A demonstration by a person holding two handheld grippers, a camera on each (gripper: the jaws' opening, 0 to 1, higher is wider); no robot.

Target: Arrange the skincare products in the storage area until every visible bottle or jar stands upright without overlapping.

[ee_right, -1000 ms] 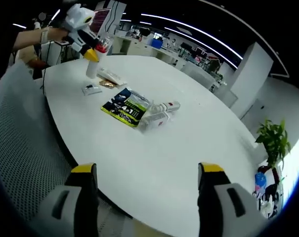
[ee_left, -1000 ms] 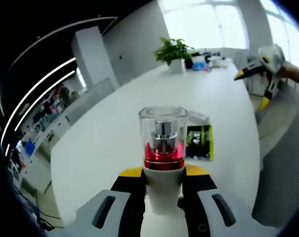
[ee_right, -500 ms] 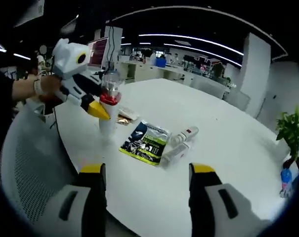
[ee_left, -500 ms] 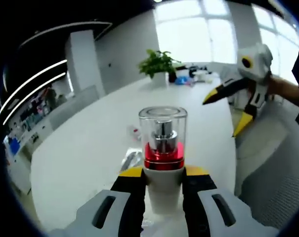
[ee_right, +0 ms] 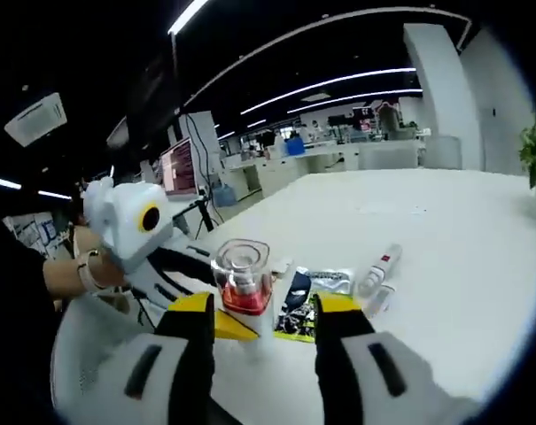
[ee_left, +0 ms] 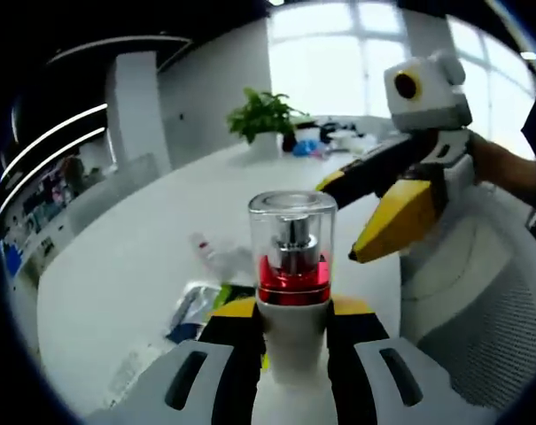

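Above the table point(ee_right: 445, 221), my left gripper point(ee_left: 290, 312) clamps the pump bottle point(ee_left: 291, 266); my right gripper point(ee_right: 260, 305), jaws wide and empty, nears it—next a careful handover or upright placement.

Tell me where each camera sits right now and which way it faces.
Left gripper view: rides on the left gripper, looking along its jaws shut on the pump bottle, toward the table, plant and windows; the right gripper enters from the right.
Right gripper view: rides on the right gripper, jaws open, facing the bottle, the left gripper and a hand.
Shared: bottle, table, both grippers.
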